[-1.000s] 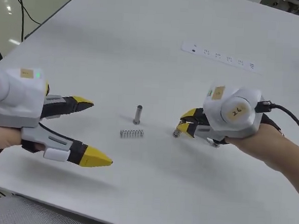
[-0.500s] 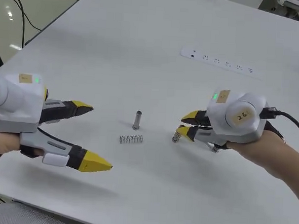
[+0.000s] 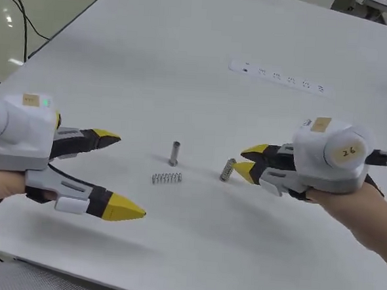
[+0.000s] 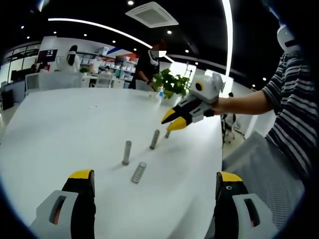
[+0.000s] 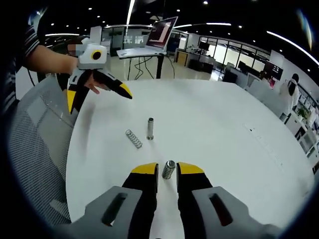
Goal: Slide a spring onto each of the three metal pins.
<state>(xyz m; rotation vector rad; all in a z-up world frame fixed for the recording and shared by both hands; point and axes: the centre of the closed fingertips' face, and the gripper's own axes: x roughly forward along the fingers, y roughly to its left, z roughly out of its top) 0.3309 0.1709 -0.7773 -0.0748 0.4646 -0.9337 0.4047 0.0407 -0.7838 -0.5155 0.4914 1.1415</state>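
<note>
A metal pin with a spring on it [image 3: 227, 169] leans on the white table [image 3: 185, 65], just off the tips of my right gripper [image 3: 248, 161]. That gripper's jaws stand a narrow gap apart and hold nothing. In the right gripper view this sprung pin [image 5: 168, 170] sits in line with the gap of the right gripper [image 5: 167, 169]. A bare pin [image 3: 174, 153] [image 5: 150, 128] stands upright left of it. A loose spring [image 3: 166, 178] [image 5: 133, 139] lies in front of that pin. My left gripper [image 3: 118, 174] hovers wide open at the left. Its view shows the bare pin [image 4: 126, 152], the spring [image 4: 138, 172] and the sprung pin [image 4: 155, 139].
A white power strip [image 3: 276, 78] lies flat on the far side of the table. The table's near edge runs just below the left gripper. A mesh chair [image 5: 35, 149] stands beside the table. People stand in the far background of the left gripper view.
My right gripper has drawn back to the right, leaving the sprung pin leaning on the table. The left gripper, bare pin and loose spring have stayed in place.
</note>
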